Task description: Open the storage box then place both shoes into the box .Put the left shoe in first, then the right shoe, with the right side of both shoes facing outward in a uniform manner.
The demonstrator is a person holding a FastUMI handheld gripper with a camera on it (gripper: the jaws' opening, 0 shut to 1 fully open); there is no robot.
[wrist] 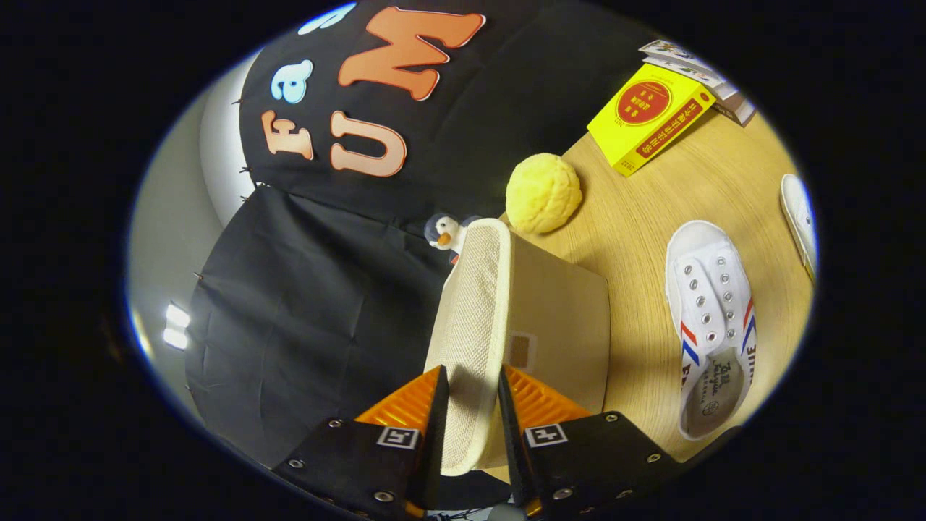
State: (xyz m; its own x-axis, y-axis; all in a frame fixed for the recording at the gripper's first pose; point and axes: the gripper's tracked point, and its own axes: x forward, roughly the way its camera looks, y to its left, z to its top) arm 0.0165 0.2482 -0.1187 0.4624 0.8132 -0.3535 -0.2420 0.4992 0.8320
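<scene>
Your gripper (pixel 470 405) is clamped on the box lid (pixel 474 325): both fingers press the lid's woven edge, one on each face, near its lower end. The lid stands edge-on between the fingers and runs straight ahead toward 12 o'clock, its rounded far corner ending just short of a small penguin toy (pixel 446 233).

The box (pixel 561 325) sits just off the right finger, at about 1 o'clock, its tan panel touching the lid along the lid's length. By the look of it the lid is swung up and the opening step is in hand, not finished; I cannot tell how far the hinge has travelled or see into the box.

The relation that matters: the lid's long axis lies along your fingers, so the swing has to go sideways across them, away from the box, toward 9 o'clock.

One white shoe (pixel 712 325) lies on the wooden table (pixel 651 217) at 2 o'clock, beyond the box, toe pointing away, heel opening toward you. A second white shoe (pixel 799 217) sits farther out, near 2 o'clock too, partly cut off. Which is left and which is right I cannot tell.

Also on the table: a yellow ball (pixel 542 192) beyond the lid, a yellow book (pixel 651 119) well past it.
</scene>
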